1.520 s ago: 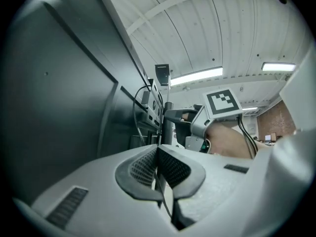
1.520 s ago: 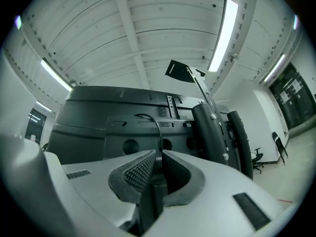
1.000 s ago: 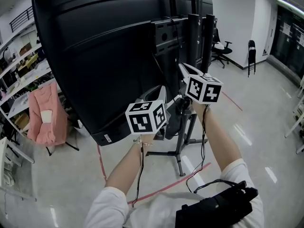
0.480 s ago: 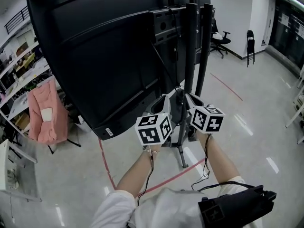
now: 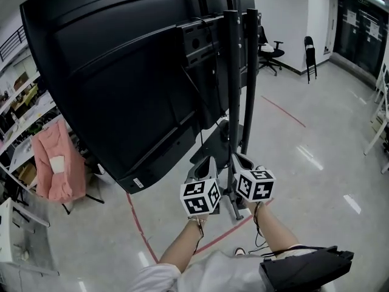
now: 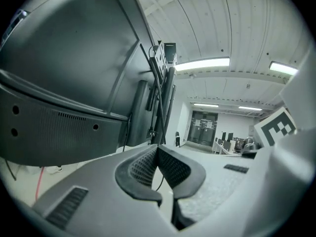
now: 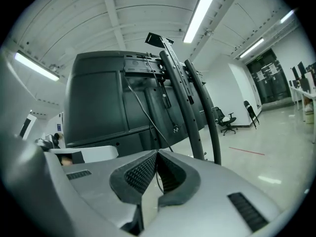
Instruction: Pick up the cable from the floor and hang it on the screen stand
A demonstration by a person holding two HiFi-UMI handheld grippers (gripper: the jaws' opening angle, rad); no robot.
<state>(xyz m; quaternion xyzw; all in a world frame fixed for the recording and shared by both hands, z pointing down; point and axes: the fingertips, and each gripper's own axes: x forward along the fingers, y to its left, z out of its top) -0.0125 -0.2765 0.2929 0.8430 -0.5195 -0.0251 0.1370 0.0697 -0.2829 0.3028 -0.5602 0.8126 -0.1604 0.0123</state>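
Lowered left gripper (image 6: 157, 150), right gripper (image 7: 157, 154), label (image 5: 138, 183) illegible

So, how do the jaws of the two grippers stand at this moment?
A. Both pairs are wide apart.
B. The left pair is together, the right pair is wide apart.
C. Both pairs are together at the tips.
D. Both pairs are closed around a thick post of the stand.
C: the left gripper and the right gripper each show, in their own view, two jaws that touch at the tips, with no post between them.
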